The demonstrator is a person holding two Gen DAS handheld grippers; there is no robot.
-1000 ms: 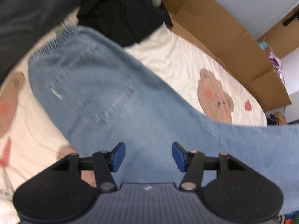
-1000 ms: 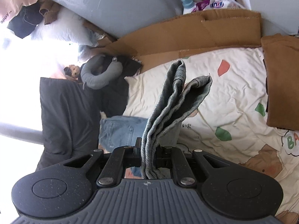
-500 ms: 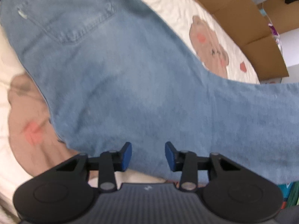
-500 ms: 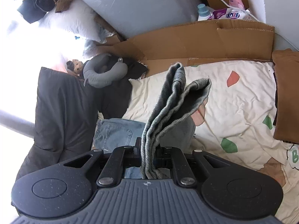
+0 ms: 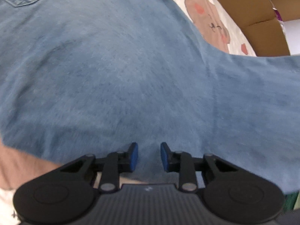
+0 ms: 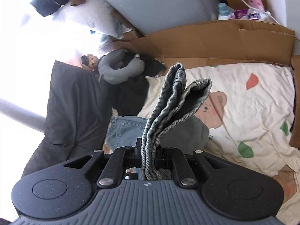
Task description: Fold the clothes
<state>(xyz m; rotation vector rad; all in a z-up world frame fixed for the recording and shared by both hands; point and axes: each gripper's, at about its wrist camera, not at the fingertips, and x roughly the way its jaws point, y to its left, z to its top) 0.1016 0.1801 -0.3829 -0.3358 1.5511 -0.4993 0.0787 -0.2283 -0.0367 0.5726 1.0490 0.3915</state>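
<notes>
Blue pads of the left gripper [image 5: 149, 156] are closing over the jeans [image 5: 131, 75], denim between them, not yet pinched. The right gripper [image 6: 149, 155] is clamped on a bunched hem [image 6: 176, 101] of those jeans, lifted above the bedsheet [image 6: 253, 103]. A fold looks underway; next, the left needs a firm pinch. Containers: only flattened cardboard [image 6: 215, 41], holding nothing.
</notes>
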